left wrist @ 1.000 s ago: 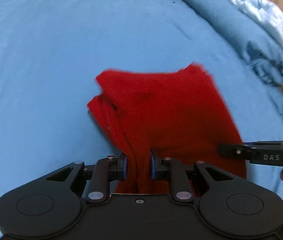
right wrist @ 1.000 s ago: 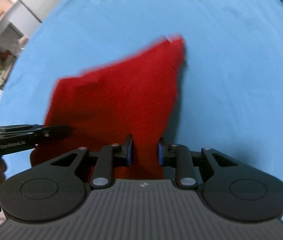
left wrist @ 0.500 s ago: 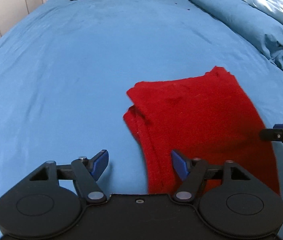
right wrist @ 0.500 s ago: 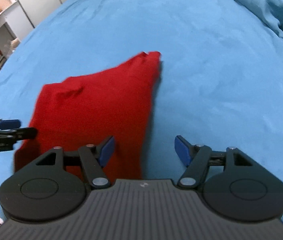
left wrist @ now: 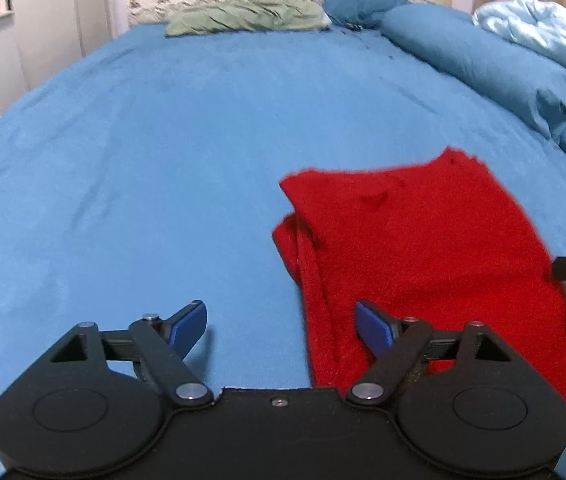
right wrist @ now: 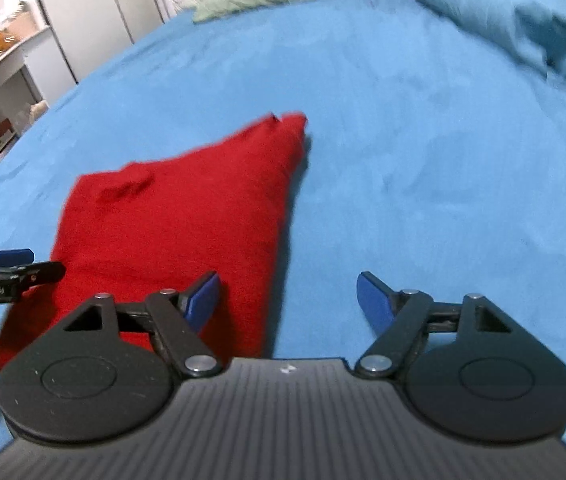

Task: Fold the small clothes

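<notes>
A folded red garment point(left wrist: 423, 256) of coarse, fuzzy knit lies flat on the smooth blue bedsheet point(left wrist: 163, 160), roughly rectangular with layered edges at its left side. The left gripper point(left wrist: 281, 326) and right gripper point(right wrist: 287, 300) have just been opening: both stand wide, released, gripping nothing, each straddling a near edge of the cloth.

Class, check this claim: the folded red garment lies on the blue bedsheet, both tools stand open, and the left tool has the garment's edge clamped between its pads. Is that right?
One part is wrong. The left tool clamps nothing: its jaws have just been opening, and the left wrist view shows the red garment lying loose on the blue bedsheet. The right tool is open too.
</notes>
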Demonstrator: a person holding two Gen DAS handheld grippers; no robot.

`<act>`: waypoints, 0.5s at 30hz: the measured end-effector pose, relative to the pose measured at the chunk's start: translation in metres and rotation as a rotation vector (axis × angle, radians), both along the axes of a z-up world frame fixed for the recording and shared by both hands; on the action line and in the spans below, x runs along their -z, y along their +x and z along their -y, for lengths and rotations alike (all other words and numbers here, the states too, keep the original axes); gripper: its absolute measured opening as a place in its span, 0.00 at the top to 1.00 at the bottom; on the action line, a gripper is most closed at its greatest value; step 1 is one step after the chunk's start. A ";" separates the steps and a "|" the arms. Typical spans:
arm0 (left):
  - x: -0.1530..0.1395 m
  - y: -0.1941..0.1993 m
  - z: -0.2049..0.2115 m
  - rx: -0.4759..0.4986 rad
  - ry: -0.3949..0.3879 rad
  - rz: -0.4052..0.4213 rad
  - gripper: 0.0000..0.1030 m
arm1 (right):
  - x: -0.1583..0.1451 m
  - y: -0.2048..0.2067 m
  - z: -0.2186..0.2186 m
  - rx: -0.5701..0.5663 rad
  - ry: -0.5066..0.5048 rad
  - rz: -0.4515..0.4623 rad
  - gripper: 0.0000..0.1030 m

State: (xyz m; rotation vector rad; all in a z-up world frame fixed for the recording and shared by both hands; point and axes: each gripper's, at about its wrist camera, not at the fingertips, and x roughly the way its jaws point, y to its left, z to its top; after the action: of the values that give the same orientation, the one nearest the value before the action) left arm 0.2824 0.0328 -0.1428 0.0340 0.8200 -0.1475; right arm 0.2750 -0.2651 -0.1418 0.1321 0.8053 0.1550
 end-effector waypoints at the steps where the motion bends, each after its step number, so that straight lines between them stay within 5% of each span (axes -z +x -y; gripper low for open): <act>1: -0.011 -0.007 0.000 -0.009 0.000 0.018 0.18 | -0.010 -0.008 -0.002 -0.009 -0.011 0.026 0.13; 4: -0.053 -0.039 0.007 -0.020 0.025 0.096 0.17 | -0.053 -0.044 -0.006 -0.012 -0.011 0.112 0.11; 8: -0.113 -0.100 0.012 -0.054 0.037 0.188 0.00 | -0.104 -0.100 -0.015 -0.005 -0.023 0.201 0.00; 15: -0.179 -0.193 0.011 -0.113 0.013 0.231 0.00 | -0.168 -0.191 -0.030 0.043 -0.050 0.254 0.00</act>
State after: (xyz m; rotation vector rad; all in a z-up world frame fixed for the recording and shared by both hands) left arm 0.0894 0.0214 0.0357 0.0170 0.5903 -0.0308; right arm 0.0840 -0.2347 0.0260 0.0804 0.5524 0.1082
